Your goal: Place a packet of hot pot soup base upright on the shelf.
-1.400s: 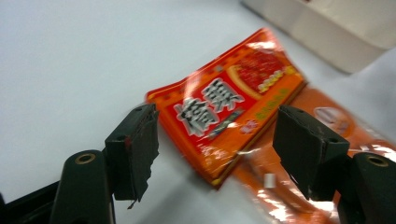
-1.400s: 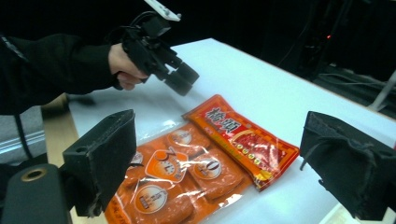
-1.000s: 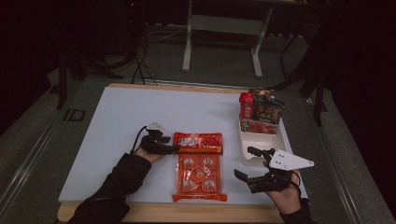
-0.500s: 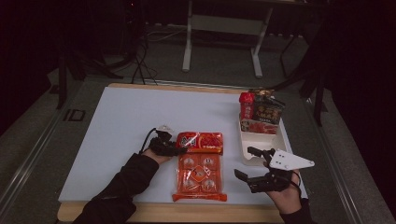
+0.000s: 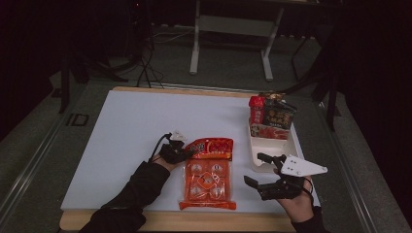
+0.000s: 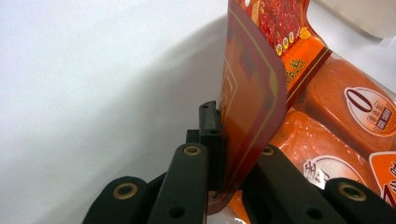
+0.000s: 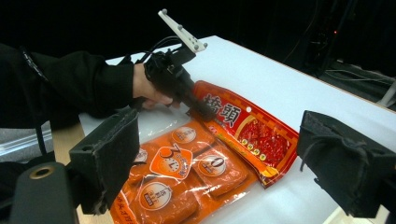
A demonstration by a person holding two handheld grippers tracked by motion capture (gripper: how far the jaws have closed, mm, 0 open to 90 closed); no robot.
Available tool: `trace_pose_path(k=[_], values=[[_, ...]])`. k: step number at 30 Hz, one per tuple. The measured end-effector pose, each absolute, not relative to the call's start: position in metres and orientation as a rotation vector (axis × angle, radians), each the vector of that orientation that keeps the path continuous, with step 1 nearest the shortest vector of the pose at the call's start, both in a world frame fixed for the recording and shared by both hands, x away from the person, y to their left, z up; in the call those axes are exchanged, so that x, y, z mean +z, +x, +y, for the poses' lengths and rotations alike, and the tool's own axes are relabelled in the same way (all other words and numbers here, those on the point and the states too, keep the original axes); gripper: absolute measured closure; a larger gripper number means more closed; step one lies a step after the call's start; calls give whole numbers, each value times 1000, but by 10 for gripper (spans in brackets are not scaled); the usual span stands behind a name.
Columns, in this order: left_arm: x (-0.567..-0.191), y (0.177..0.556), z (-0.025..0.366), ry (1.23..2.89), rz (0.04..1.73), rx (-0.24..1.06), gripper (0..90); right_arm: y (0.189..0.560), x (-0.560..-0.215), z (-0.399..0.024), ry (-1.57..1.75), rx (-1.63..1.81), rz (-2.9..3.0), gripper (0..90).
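Note:
An orange bag of snack packs [image 5: 208, 180] lies flat near the table's front edge, its red printed header [image 5: 214, 148] pointing away from me. My left gripper [image 5: 187, 154] is at the header's left corner. Its jaws have just been closing and are now shut on the header flap [image 6: 252, 93], which stands on edge between them. In the right gripper view the left gripper [image 7: 201, 109] pinches the header [image 7: 254, 128] of the bag [image 7: 187, 177]. My right gripper [image 5: 252, 168] hovers to the right of the bag, open, with nothing between its jaws [image 7: 229, 154].
A white tray [image 5: 268, 145] stands at the right of the white table [image 5: 145, 121], holding a red packet and a dark packet [image 5: 273, 116] at its far end. The wooden table edge runs along the front. Dark floor, cables and a stand lie beyond.
My left gripper has moved right to the bag's header corner and closed on the flap. The right gripper has stayed where it was, still open.

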State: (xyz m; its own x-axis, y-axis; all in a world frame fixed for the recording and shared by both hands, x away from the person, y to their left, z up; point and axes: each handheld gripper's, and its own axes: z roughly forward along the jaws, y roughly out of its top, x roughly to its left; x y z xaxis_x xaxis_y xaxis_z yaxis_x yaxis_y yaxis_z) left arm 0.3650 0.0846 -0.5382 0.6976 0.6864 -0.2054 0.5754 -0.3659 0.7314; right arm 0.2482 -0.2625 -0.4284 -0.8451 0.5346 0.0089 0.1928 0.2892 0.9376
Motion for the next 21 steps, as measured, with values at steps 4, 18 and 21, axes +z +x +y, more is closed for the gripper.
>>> trace_pose_path(k=[4, 18, 21], values=[[-529, 363, 87, 2045, 932, 181, 896, 248, -428, -263, 675, 1580, 2247, 131], [-488, 346, 93, 1979, 822, 209, 896, 252, -429, -266, 720, 1611, 2222, 103], [-483, 343, 94, 1975, 801, 211, 896, 252, -429, -265, 719, 1602, 2218, 102]])
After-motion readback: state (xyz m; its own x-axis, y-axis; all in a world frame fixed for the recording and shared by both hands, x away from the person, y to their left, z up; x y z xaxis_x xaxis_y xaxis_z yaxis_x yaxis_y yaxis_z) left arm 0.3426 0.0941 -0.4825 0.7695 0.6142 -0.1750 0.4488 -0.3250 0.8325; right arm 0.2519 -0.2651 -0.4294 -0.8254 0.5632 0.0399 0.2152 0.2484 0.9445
